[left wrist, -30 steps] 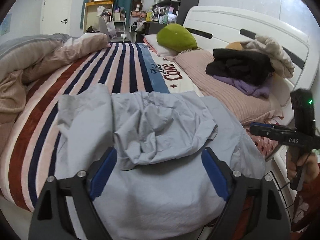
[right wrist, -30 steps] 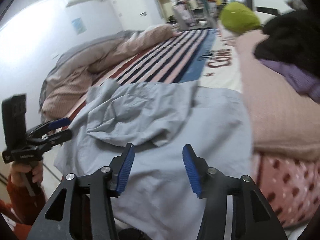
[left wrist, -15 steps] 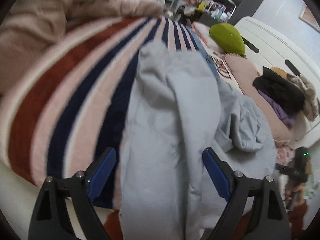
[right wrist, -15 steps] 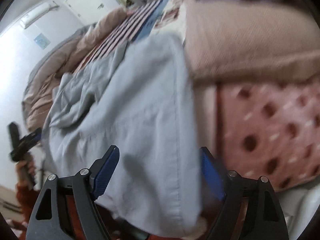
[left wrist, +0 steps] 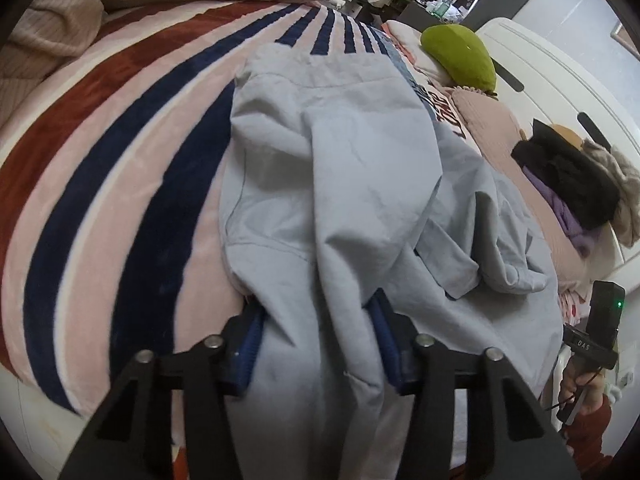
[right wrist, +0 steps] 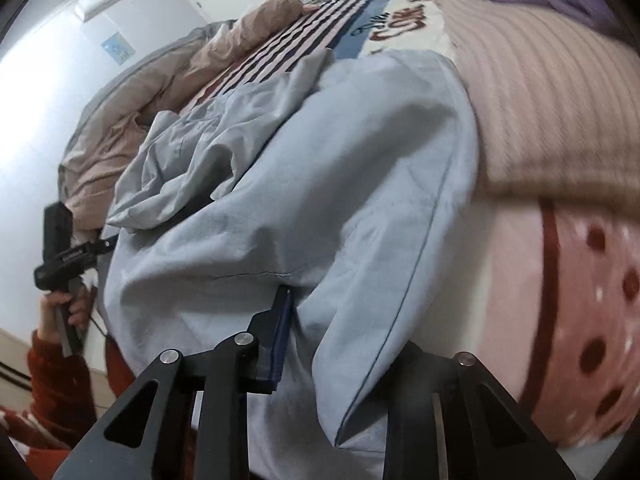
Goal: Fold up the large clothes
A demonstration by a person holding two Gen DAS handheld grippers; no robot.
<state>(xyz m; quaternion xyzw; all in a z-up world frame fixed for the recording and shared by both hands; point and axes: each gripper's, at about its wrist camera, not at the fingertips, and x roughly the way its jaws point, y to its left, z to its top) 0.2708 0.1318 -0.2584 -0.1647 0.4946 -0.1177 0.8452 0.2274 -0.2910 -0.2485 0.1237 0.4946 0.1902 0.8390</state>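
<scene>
A large light blue garment [left wrist: 344, 184] lies crumpled on the striped bed, its near edge hanging over the bed side. My left gripper [left wrist: 316, 332] is closed on a bunched fold at the garment's left near edge; cloth covers the blue pads. My right gripper [right wrist: 340, 344] is closed on the garment's right near edge [right wrist: 320, 208]; its right finger is hidden under cloth. Each gripper shows in the other's view, the right one [left wrist: 596, 336] at far right, the left one [right wrist: 64, 256] at far left.
The striped blanket [left wrist: 120, 152] covers the bed. A beige duvet [left wrist: 60, 12] is heaped at far left. A pink ribbed pillow [right wrist: 552, 92], a green cushion [left wrist: 460, 56] and a pile of dark and purple clothes [left wrist: 568, 184] lie by the white headboard [left wrist: 560, 92].
Both grippers went from open to closed on the garment's near edge, left on the left side, right on the right side. Both moved in closer to the cloth.
</scene>
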